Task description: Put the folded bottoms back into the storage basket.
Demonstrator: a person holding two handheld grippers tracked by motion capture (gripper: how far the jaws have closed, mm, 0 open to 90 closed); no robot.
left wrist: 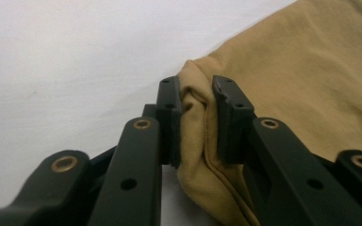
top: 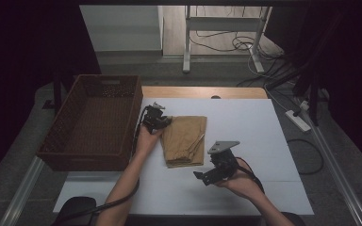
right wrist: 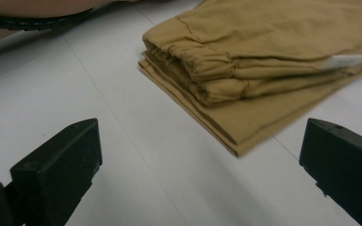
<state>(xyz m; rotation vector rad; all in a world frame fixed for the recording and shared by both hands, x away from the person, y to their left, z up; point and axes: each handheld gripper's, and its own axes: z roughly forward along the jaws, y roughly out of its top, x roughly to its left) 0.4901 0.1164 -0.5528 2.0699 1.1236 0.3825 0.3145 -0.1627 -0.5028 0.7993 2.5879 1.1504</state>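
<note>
A folded tan garment lies on the white table top, beside the basket. My left gripper is at the garment's far left corner, shut on a bunched fold of the tan cloth that sits pinched between the two black pads. My right gripper hovers near the front of the table, right of the garment's near edge, jaws wide apart with nothing between them. Ahead of it the garment's stacked layers and elastic waistband face the camera, with a white label at the right.
A brown wicker basket stands at the table's left, close to my left hand. A forearm and cable cross the top left of the right gripper view. Desk legs and cables lie on the floor beyond the table.
</note>
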